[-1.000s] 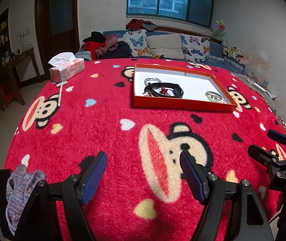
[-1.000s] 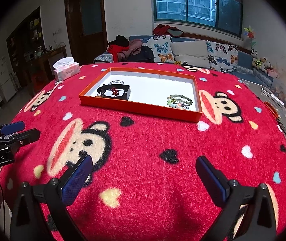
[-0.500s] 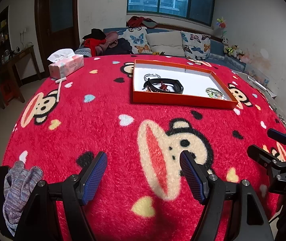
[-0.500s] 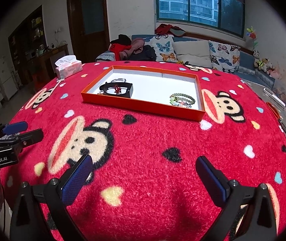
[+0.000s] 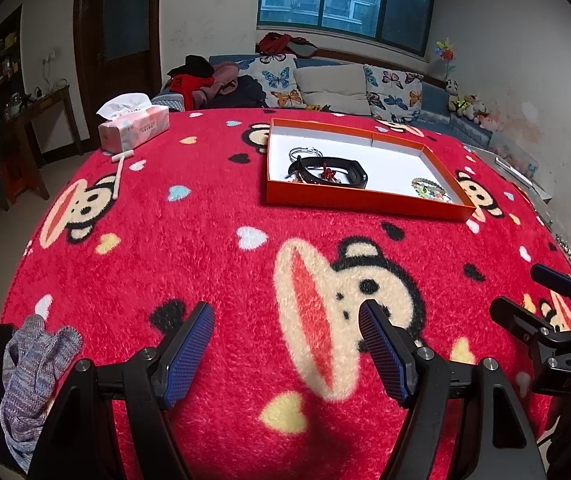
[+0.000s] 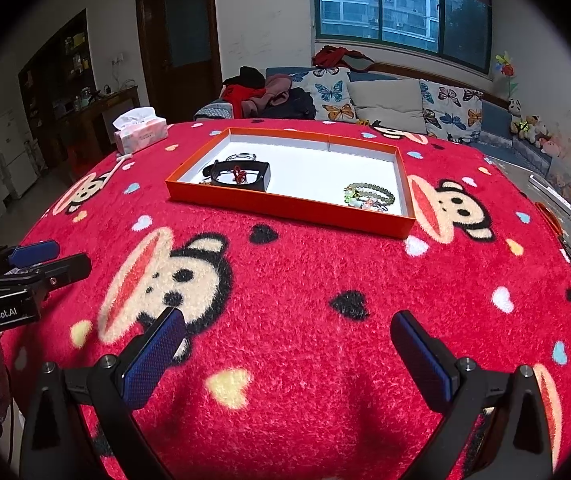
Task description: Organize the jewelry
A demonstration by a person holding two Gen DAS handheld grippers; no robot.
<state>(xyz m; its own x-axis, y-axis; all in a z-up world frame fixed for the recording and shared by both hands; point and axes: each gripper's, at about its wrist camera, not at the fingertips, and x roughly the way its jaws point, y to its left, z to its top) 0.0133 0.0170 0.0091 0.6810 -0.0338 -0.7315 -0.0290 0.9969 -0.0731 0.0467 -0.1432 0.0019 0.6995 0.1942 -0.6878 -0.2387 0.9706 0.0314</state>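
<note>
An orange tray (image 5: 361, 203) (image 6: 285, 208) with a white floor lies on the red monkey-print cloth, well ahead of both grippers. In its left part lie a black band (image 5: 349, 169) (image 6: 259, 174), a small red charm (image 5: 328, 172) (image 6: 239, 172) and thin silver bangles (image 5: 305, 152) (image 6: 241, 157). A green bead bracelet (image 5: 429, 186) (image 6: 369, 192) rests at the tray's right end. My left gripper (image 5: 285, 322) hangs open over the cloth near the front edge, nothing between its blue pads. My right gripper (image 6: 285, 330) is open too and empty, beside it.
A pink tissue box (image 5: 133, 126) (image 6: 139, 134) stands at the cloth's far left, a white stick (image 5: 119, 170) beside it. A grey knitted glove (image 5: 33, 372) shows on the hand at lower left. A sofa (image 6: 385, 108) with cushions lies behind the table.
The tray sits slightly lower and nearer in both views than a second ago; the grippers' jaws have kept the same width.
</note>
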